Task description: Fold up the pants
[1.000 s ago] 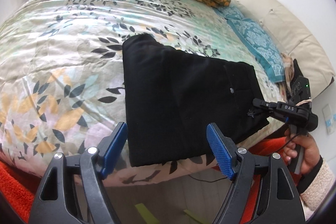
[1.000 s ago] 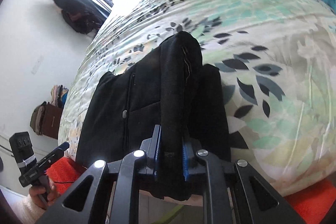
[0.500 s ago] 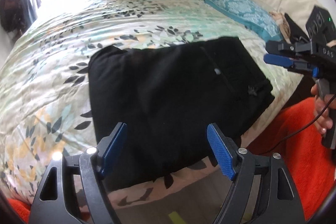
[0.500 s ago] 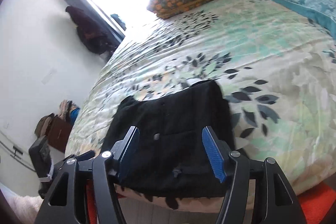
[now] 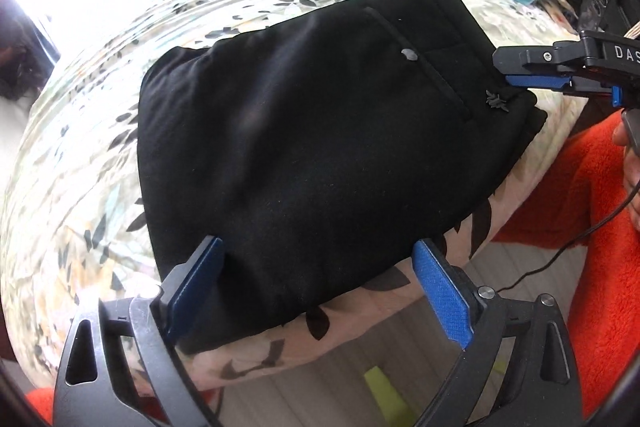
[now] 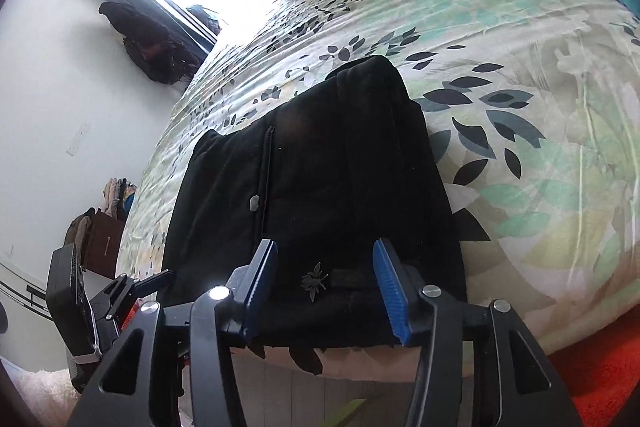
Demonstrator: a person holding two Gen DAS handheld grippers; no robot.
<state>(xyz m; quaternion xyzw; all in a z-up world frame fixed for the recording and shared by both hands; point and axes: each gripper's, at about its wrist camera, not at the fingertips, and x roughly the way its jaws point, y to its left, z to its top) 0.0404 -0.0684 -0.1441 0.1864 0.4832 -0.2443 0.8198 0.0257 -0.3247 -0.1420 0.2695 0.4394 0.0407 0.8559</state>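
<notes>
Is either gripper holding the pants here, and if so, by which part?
Nothing is held. The left gripper stands wide open over the pants' near edge. The right gripper, its jaws just closing slightly, is open too, pads clear of the cloth.

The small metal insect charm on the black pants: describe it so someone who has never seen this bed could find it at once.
Start at the leaf-print bedspread and find the folded black pants at its near edge. At their nearest hem, between the right gripper's blue fingers, sits a small dark metal insect-shaped charm. Unlike the round grey button higher up, it has spiky legs.
</notes>
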